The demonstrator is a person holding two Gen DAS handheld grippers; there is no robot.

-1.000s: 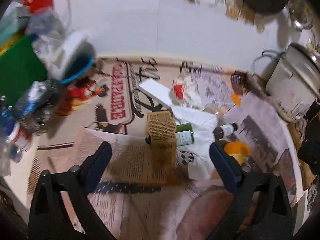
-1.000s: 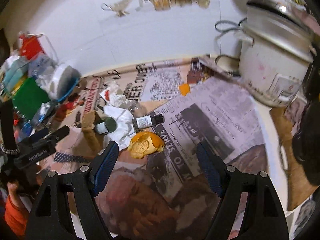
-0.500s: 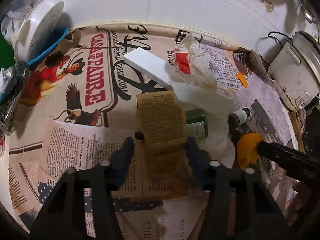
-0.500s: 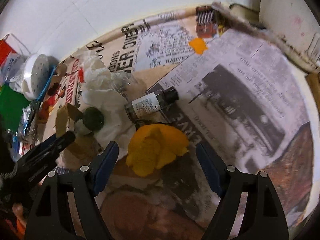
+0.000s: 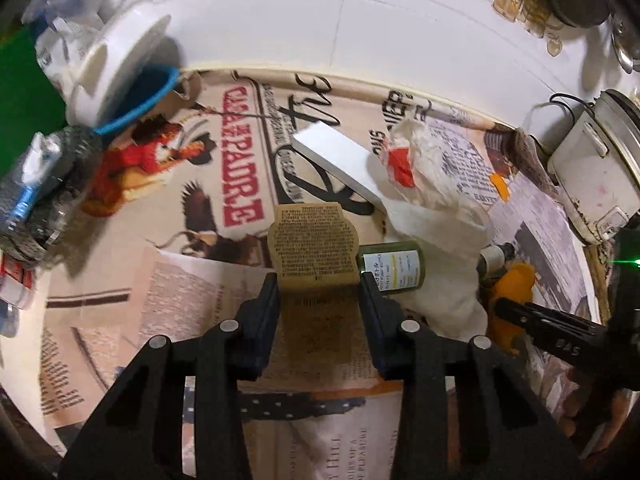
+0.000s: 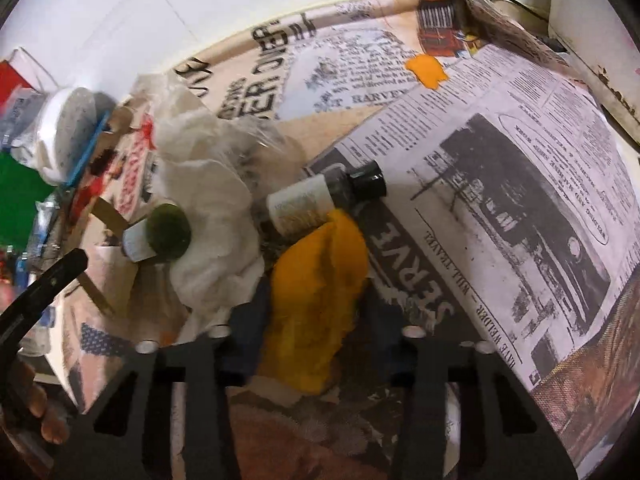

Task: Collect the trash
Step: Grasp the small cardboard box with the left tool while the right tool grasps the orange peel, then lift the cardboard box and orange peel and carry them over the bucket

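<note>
Left gripper (image 5: pixel 319 286), lower centre, has clamped the tan carton (image 5: pixel 313 249); right gripper (image 6: pixel 312 304) has closed around the orange peel (image 6: pixel 316 300).

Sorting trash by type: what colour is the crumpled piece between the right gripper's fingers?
Orange-yellow, likely fruit peel; it shows best in the right wrist view.

Left gripper (image 5: pixel 320 292) fingers (image 5: pixel 267 304) clamp the tan printed card (image 5: pixel 313 250).
</note>
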